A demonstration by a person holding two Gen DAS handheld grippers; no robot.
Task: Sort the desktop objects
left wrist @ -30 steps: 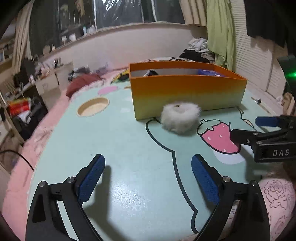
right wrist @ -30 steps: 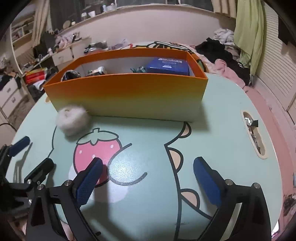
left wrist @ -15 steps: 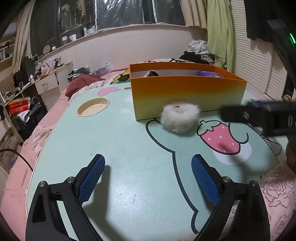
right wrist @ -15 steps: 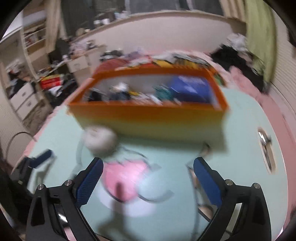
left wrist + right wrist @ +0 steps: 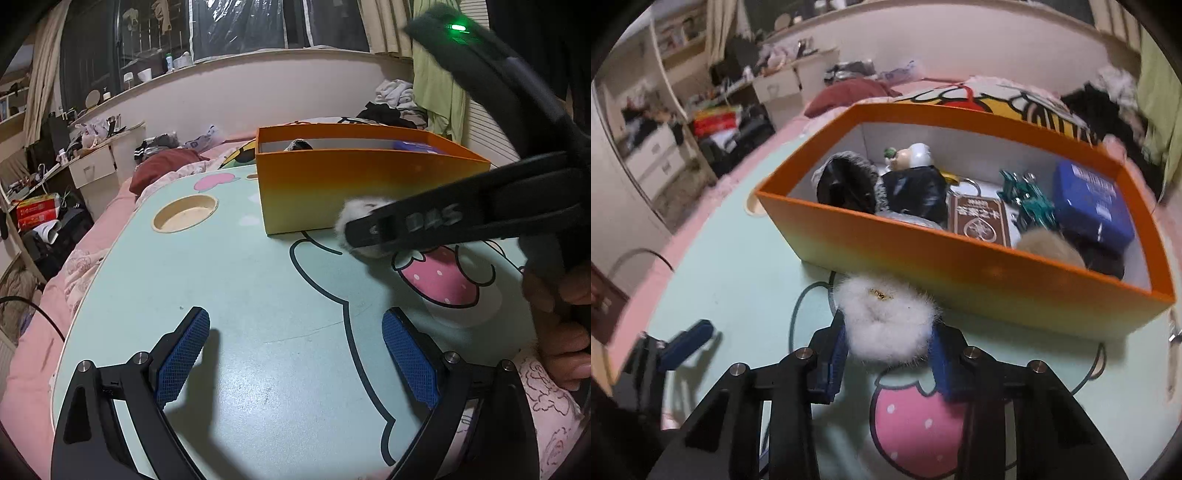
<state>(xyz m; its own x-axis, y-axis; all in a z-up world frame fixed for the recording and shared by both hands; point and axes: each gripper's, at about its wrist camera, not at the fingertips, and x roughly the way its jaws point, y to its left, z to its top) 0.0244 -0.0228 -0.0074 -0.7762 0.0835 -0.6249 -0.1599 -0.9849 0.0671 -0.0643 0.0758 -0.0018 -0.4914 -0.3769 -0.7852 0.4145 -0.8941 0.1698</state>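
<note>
The white fluffy scrunchie (image 5: 886, 317) lies on the mint-green table (image 5: 258, 295), just in front of the near wall of the orange box (image 5: 960, 266), beside the printed strawberry (image 5: 916, 424). The right gripper (image 5: 888, 354) has it between the two blue pads, one on each side of the fur ring, and the jaws are closing; the fur already bulges over the pads, so they appear to press on it, though the long hair hides the exact contact. From the left wrist view the right gripper crosses in front of the scrunchie and covers most of it. The left gripper (image 5: 295, 358) hovers low over a bare part of the table with jaws wide and nothing between them. The scrunchie looks very light and soft, and it will squash a lot before the grip becomes firm. The fur is probably a little slippery, so it is better to take it across the whole ring, as now, and not only by the tips of the hair. A small gold charm (image 5: 881, 294) sits on its top, away from the pads. The box already holds a blue tin (image 5: 1089, 199), a brown card (image 5: 979, 218), a small figure (image 5: 912, 158) and other fluffy things, and there is still room for the scrunchie.
</note>
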